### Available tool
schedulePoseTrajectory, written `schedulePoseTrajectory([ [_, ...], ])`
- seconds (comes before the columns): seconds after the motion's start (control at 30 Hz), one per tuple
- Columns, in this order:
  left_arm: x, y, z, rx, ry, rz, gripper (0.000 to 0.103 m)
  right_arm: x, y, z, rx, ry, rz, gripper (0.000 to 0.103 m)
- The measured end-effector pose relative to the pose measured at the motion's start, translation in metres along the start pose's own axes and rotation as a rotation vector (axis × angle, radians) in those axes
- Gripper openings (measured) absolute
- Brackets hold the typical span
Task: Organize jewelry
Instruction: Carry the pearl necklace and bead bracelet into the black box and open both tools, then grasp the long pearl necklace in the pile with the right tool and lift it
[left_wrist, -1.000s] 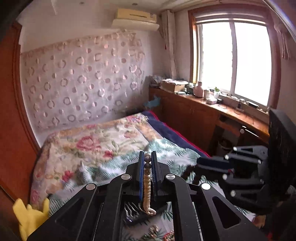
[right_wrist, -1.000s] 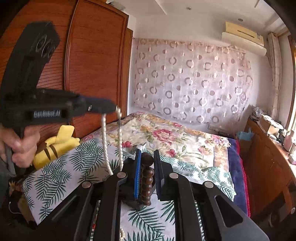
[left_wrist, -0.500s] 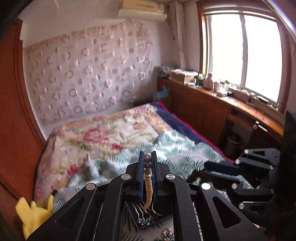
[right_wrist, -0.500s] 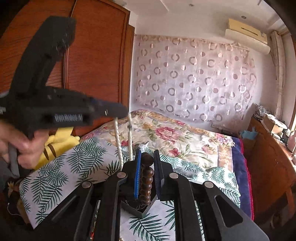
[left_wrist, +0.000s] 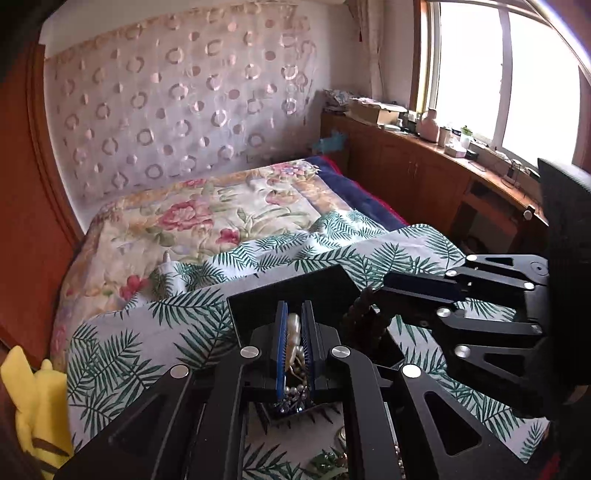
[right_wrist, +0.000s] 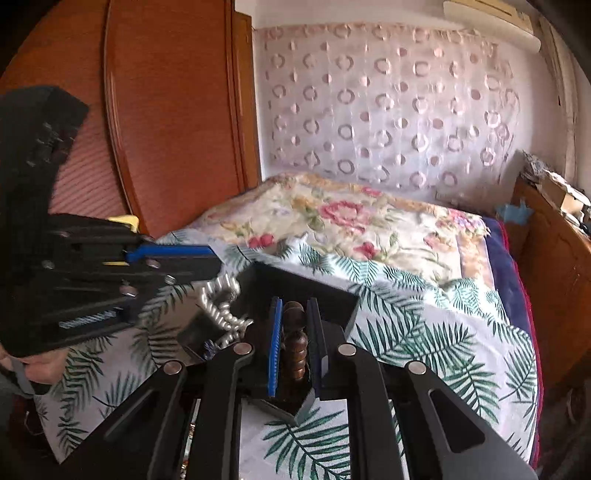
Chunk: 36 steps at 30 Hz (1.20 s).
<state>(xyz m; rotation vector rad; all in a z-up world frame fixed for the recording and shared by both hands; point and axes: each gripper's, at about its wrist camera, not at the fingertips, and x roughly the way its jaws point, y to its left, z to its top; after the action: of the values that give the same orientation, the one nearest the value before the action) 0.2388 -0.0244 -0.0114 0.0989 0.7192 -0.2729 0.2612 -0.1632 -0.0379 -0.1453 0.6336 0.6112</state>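
Observation:
In the left wrist view my left gripper is shut on a white pearl necklace, low over a black jewelry tray on a leaf-print cloth. The strand's lower end bunches in the tray. My right gripper comes in from the right, holding a dark wooden bead bracelet over the same tray. In the right wrist view my right gripper is shut on that bracelet above the tray. There the left gripper hangs at the left with the pearls looped below it.
The leaf-print cloth lies over a floral bedspread. A yellow plush toy sits at the left edge, by a wooden wardrobe. More loose jewelry lies close by. A wooden sideboard runs under the window. A person's hand holds the left gripper.
Both grippers have come down toward the black tray, each still holding its piece. The pearl strand, hanging free before, now bunches into the tray.

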Motion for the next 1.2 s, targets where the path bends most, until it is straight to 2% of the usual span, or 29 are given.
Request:
schedulePoseTrajectory([
  [0.03, -0.001, 0.0, -0.002, -0.003, -0.002, -0.002, 0.01, 0.001, 0.0, -0.002, 0.001, 0.006, -0.001, 0.015],
  [0.07, -0.002, -0.001, -0.003, -0.003, -0.005, -0.001, 0.02, 0.002, 0.0, -0.003, 0.003, 0.012, -0.001, 0.015],
  [0.1, -0.005, 0.0, -0.005, -0.003, -0.017, 0.006, 0.035, 0.002, 0.001, -0.005, 0.004, 0.012, 0.0, 0.016],
  [0.17, -0.011, 0.001, -0.009, -0.004, -0.037, 0.01, 0.044, -0.003, 0.001, -0.004, 0.003, 0.001, 0.006, 0.017],
  [0.23, -0.015, 0.002, -0.015, -0.009, -0.046, 0.012, 0.048, -0.01, 0.002, -0.004, 0.007, -0.01, 0.015, 0.025],
  [0.27, -0.016, 0.003, -0.018, -0.012, -0.049, 0.01, 0.054, -0.014, 0.002, -0.004, 0.008, -0.017, 0.017, 0.033],
  [0.3, -0.017, 0.003, -0.021, -0.013, -0.05, 0.011, 0.059, -0.018, 0.003, -0.004, 0.004, -0.025, 0.017, 0.035],
  [0.37, -0.019, 0.002, -0.026, -0.008, -0.054, 0.019, 0.062, -0.025, 0.004, -0.004, -0.002, -0.034, 0.015, 0.035],
  [0.5, -0.024, 0.001, -0.037, -0.004, -0.071, 0.043, 0.085, -0.04, 0.009, -0.016, -0.002, -0.039, 0.026, 0.035],
  [0.67, -0.033, 0.0, -0.053, -0.023, -0.076, 0.028, 0.094, -0.051, 0.02, -0.042, -0.021, -0.01, 0.064, 0.035],
  [0.97, -0.047, -0.005, -0.099, -0.073, -0.08, -0.023, 0.095, -0.046, 0.022, -0.097, -0.007, 0.112, 0.07, 0.035],
  [1.2, -0.048, -0.008, -0.136, -0.085, -0.05, 0.001, 0.095, -0.039, 0.027, -0.124, -0.028, 0.188, 0.067, 0.029],
])
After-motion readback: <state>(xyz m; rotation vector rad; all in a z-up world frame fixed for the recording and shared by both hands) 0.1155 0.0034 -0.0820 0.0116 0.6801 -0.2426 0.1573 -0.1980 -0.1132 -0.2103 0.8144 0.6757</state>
